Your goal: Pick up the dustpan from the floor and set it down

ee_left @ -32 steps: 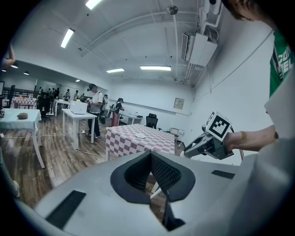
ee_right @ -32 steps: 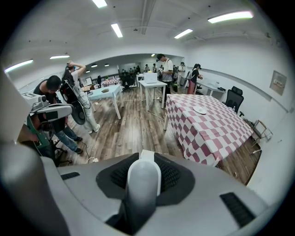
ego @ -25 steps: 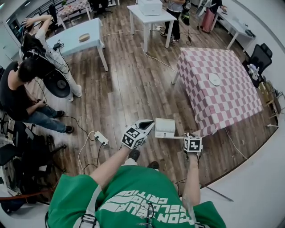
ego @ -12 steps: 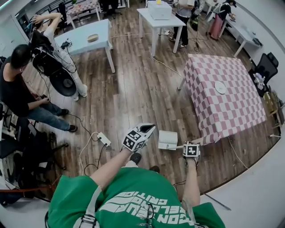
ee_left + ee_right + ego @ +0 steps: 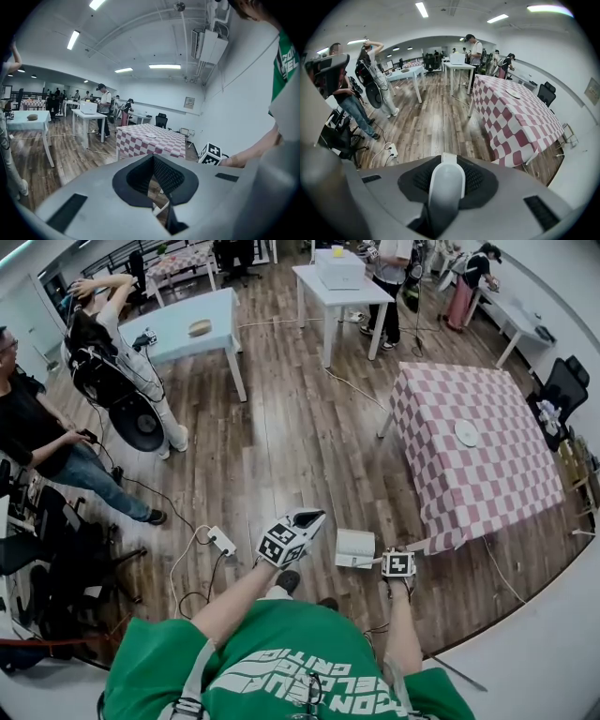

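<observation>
Holding the dustpan by its handle

Left tongs (image 5: 153, 178), narrowed on nothing, idle left of the checked tabletop's (image 5: 487, 479) near corner. Right tongs (image 5: 445, 166) clamp the handle (image 5: 445, 197) so the dustpan (image 5: 354, 547) hangs level just before that corner, ready to set down.

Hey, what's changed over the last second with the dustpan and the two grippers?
The right gripper has sunk toward the floor, carrying the white dustpan down with it, jaws still clamped on its handle. The left gripper stayed roughly in place, holding nothing; the checked table is unmoved.
</observation>
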### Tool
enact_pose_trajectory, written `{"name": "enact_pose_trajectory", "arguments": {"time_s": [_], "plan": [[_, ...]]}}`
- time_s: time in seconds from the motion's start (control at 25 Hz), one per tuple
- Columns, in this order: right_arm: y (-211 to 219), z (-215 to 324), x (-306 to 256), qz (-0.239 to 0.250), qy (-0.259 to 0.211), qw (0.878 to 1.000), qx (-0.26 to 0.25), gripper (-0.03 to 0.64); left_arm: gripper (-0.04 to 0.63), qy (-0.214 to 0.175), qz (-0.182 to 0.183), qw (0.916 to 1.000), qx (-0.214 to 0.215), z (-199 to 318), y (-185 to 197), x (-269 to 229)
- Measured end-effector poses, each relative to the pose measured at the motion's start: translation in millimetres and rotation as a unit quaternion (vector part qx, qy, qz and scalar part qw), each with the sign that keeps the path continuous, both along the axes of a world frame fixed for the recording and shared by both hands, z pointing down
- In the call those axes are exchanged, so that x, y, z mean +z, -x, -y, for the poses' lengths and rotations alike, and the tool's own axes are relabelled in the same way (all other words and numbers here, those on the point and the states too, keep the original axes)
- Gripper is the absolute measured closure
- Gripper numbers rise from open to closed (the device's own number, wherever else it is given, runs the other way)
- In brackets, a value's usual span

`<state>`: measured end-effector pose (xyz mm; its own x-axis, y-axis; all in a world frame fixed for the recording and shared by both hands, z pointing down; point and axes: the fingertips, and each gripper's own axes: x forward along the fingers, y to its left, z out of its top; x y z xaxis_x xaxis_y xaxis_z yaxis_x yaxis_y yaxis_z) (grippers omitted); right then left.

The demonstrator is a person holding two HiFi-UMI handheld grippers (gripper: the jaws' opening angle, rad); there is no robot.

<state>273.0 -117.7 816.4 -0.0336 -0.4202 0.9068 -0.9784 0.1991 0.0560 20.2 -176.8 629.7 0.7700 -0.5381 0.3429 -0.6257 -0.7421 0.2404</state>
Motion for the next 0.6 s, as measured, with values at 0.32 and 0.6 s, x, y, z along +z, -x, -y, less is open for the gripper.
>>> {"name": "enact_pose_trajectory", "arguments": {"time_s": [0.32,0.6], "plan": [[-4.9,2.9,27.4,0.003,0.002,1.000,-0.005,0.509,0.592,0.002,0.004,1.0000,-0.008,0.6,-1.3,2.0],[-2.3,-3.3,56.0,0.010,0.016,1.000,-0.003,0.509,0.592,0.003,0.006,0.9998,-0.017,2.6,2.2,3.2]]}}
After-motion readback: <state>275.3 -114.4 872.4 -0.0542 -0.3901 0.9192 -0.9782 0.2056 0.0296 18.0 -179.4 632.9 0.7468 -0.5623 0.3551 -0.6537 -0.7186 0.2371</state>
